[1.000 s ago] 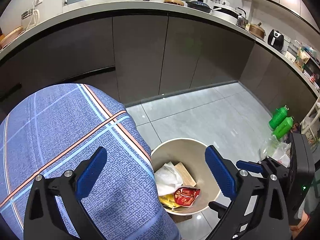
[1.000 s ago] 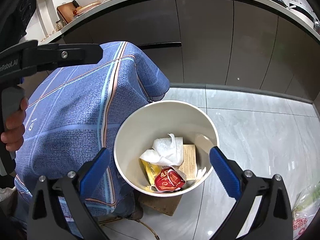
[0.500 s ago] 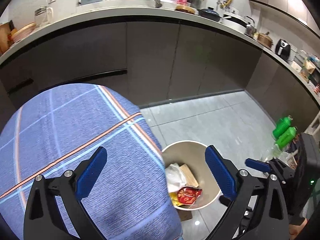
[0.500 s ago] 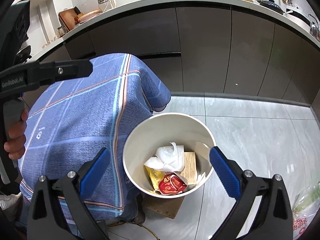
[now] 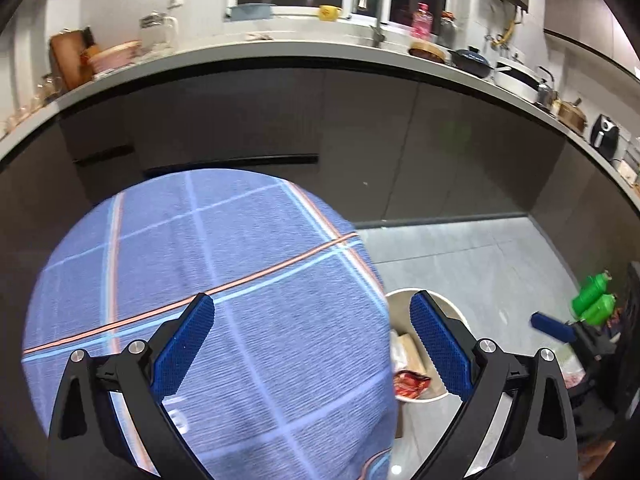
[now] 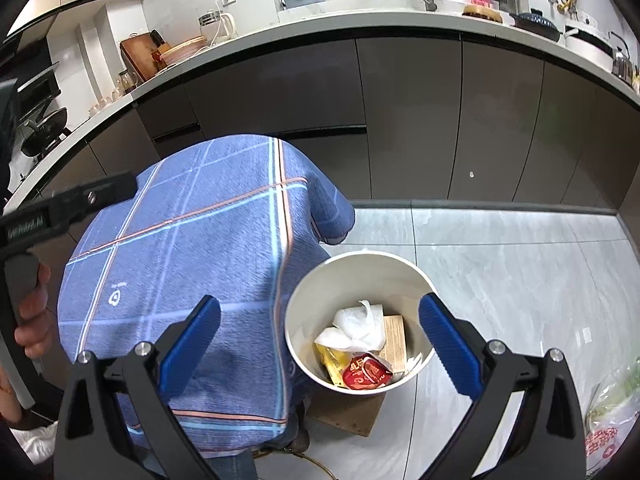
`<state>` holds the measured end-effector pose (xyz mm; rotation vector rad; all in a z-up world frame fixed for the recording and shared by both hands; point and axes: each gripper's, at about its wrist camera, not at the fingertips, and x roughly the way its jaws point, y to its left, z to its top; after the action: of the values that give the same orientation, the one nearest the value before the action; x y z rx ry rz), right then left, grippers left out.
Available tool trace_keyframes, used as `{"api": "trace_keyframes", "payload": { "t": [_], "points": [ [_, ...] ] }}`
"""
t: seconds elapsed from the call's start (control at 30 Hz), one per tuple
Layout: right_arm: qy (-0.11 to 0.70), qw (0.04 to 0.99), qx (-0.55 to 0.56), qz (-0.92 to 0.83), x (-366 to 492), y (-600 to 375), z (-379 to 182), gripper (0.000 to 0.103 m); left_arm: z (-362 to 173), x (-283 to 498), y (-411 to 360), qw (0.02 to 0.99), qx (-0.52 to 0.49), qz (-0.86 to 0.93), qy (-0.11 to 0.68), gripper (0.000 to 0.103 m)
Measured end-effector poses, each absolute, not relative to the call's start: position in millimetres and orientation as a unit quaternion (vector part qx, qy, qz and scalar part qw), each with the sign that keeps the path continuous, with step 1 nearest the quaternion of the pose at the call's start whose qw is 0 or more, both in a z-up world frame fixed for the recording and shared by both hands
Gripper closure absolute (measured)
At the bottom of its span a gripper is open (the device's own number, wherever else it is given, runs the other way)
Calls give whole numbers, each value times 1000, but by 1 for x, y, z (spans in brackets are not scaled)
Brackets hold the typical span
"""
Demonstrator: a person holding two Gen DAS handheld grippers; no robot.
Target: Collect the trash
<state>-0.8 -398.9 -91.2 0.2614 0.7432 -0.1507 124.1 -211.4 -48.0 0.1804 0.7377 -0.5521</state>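
A white round bin (image 6: 360,264) stands on the grey tiled floor beside a table draped in a blue checked cloth (image 6: 192,264). Inside lie a crumpled white tissue (image 6: 356,326), a yellow wrapper (image 6: 330,358), a red packet (image 6: 366,372) and a brown paper piece (image 6: 394,336). My right gripper (image 6: 320,340) hangs open above the bin's left rim, holding nothing. My left gripper (image 5: 312,348) is open and empty over the cloth's right edge (image 5: 240,280). In the left wrist view the bin (image 5: 434,396) is half hidden by the cloth, with the red packet (image 5: 410,384) showing.
Dark cabinets (image 6: 408,120) under a cluttered white counter (image 6: 360,20) close off the far side. Two green bottles (image 5: 592,300) and a plastic bag (image 6: 612,420) stand at the right. A brown board (image 6: 344,412) lies under the bin. A hand (image 6: 36,320) holds the left gripper's handle.
Both grippers have risen and tilted up, so the bin and cloth sit lower in view and more of the counter shows. The bin's contents have not moved.
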Motion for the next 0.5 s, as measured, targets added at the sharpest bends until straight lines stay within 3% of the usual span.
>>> {"api": "trace_keyframes", "payload": {
  "t": [0.5],
  "points": [
    [344,933,77,-64,2,-329,-34,3,-29,87,-123,915,80,-169,357,8]
  ]
}}
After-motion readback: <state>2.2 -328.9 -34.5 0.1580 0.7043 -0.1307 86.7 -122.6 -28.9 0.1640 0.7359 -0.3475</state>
